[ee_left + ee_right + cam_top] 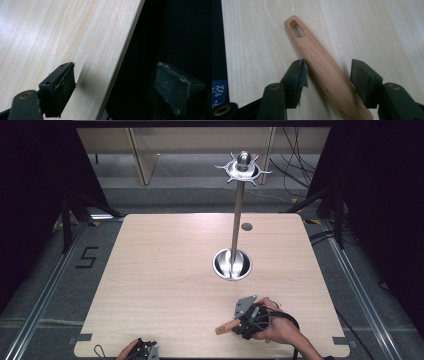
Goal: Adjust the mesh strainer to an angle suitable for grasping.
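The right gripper straddles the light, stiff wooden handle unclenched, hanging hole at eleven o'clock; grip mid-shaft. The left gripper gapes, empty.

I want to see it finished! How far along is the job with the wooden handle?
Just starting. The right hand-held gripper straddles the wooden handle, which lies flat on the table; one pad touches it, not yet clamped. Lifting is left. The metal stand has nothing hanging.
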`<state>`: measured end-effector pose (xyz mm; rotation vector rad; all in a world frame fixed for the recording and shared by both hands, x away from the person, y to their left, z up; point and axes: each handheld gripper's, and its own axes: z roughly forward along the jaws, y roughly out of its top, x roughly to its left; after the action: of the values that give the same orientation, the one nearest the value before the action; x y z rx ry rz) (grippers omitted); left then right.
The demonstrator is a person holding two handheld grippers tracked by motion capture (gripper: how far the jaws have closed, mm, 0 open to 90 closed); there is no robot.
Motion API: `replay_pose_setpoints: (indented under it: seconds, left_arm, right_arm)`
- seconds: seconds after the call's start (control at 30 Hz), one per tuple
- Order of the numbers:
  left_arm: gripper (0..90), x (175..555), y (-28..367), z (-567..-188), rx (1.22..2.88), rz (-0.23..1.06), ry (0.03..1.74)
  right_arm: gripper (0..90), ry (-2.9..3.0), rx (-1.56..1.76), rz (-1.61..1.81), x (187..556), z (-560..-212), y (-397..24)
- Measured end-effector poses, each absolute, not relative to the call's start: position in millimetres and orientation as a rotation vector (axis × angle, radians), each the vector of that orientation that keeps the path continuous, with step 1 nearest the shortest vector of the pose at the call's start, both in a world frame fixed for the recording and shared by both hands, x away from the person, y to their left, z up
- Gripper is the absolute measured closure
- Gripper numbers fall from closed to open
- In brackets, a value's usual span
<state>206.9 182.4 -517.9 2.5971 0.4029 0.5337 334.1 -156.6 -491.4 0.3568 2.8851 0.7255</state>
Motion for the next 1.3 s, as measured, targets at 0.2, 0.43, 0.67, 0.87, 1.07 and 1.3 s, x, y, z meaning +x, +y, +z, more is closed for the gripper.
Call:
replay_pose_setpoints:
  seconds: [0.2,0.43,0.67,0.87,1.07,1.3]
  left_arm:
    - [16.2,206.7,182.4,-517.9,2.599,0.529,0.400]
    - [16.2,206.9,182.4,-517.9,2.596,0.536,0.402]
    - [16.2,206.7,182.5,-517.9,2.598,0.530,0.400]
    - [16.2,207.3,182.5,-517.4,2.598,0.529,0.400]
    - [16.2,207.4,182.1,-517.3,2.597,0.524,0.401]
    - [16.2,207.5,181.5,-518.1,2.580,0.514,0.411]
  right_arm:
    - [51.0,2.934,0.347,0.680,334.7,-488.5,-151.7]
    - [57.3,2.955,0.322,0.571,333.8,-484.7,-144.4]
    - [61.8,2.967,0.280,0.550,336.5,-483.4,-142.2]
    - [65.1,2.976,0.273,0.517,337.9,-482.4,-140.1]
    - [68.0,2.981,0.268,0.506,338.8,-482.1,-139.2]
    - [68.2,2.965,0.335,0.493,337.2,-481.5,-139.8]
